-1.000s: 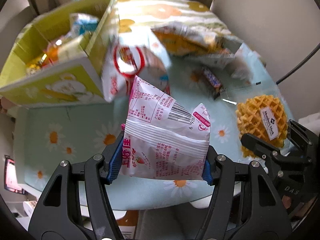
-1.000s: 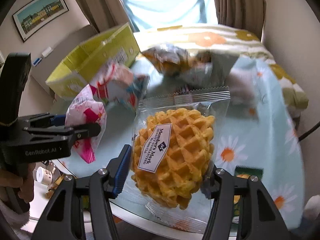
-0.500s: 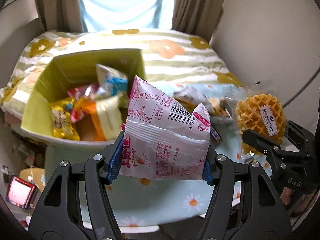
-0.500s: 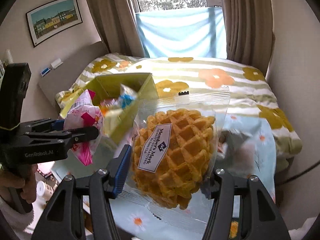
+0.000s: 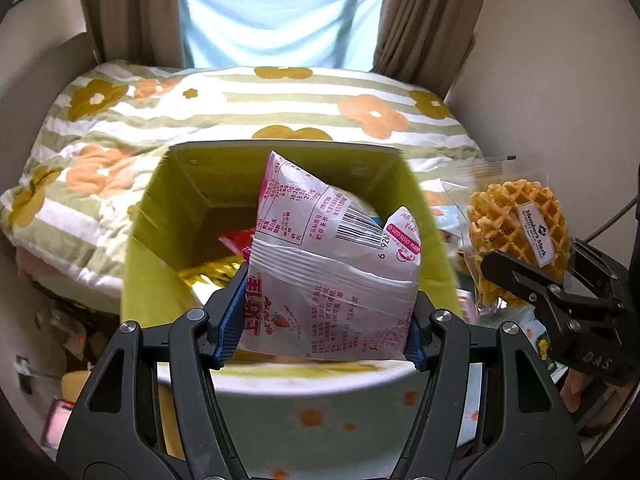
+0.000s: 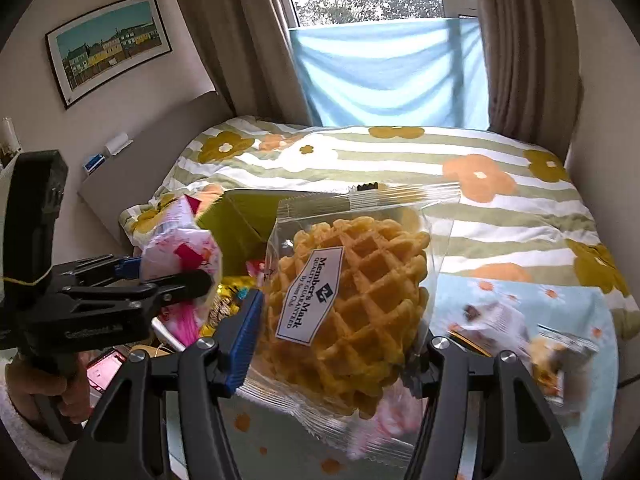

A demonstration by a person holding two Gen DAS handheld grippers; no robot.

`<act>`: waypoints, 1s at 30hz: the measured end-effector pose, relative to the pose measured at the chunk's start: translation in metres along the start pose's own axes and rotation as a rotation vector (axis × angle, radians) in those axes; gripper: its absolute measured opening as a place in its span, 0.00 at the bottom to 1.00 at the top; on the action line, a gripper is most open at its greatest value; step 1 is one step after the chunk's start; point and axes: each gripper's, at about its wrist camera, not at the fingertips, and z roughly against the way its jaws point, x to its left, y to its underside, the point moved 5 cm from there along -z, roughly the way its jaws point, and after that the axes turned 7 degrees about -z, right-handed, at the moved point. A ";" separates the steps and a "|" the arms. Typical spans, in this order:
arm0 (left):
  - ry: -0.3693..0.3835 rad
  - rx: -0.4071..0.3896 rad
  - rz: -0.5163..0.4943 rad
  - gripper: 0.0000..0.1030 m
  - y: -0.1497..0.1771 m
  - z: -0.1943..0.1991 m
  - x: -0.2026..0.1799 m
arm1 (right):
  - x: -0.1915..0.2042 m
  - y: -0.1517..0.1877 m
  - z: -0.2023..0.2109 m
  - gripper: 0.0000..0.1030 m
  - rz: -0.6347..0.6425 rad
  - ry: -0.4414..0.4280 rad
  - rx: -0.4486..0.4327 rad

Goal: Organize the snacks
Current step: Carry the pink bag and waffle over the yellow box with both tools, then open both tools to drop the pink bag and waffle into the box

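Observation:
My left gripper (image 5: 320, 320) is shut on a pink and white snack bag (image 5: 332, 268) and holds it over the open green cardboard box (image 5: 160, 216), which has several snacks inside. My right gripper (image 6: 336, 340) is shut on a wrapped waffle (image 6: 352, 304), held in the air to the right of the box (image 6: 240, 220). The waffle (image 5: 516, 236) and right gripper (image 5: 536, 280) show at the right of the left wrist view. The left gripper (image 6: 176, 276) with the pink bag (image 6: 180, 248) shows at the left of the right wrist view.
The box stands on a table with a light blue daisy cloth (image 6: 500, 292). More snack packets (image 6: 520, 332) lie on the table's right part. A bed with a striped floral cover (image 6: 400, 160) lies behind, under a curtained window.
Both grippers have risen and moved toward the box with their snacks. The pink bag now hangs over the box opening, and the waffle is closer beside it.

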 end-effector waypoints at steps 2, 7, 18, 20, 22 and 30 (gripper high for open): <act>0.006 0.017 0.003 0.58 -0.003 -0.008 0.015 | 0.010 -0.003 -0.013 0.53 -0.006 0.003 0.013; 0.008 0.073 -0.028 0.58 -0.001 -0.036 0.047 | 0.023 -0.002 -0.039 0.53 -0.029 0.027 0.045; 0.011 0.105 0.024 0.76 -0.007 -0.074 0.080 | 0.021 0.000 -0.076 0.53 -0.056 0.047 0.121; 0.001 0.096 0.048 0.98 -0.011 -0.076 0.084 | 0.020 -0.001 -0.081 0.53 -0.057 0.040 0.128; 0.002 0.085 0.052 1.00 -0.013 -0.074 0.084 | 0.017 -0.003 -0.084 0.53 -0.063 0.035 0.133; -0.040 0.092 0.005 1.00 -0.008 -0.064 0.086 | 0.016 0.001 -0.078 0.53 -0.027 0.025 0.132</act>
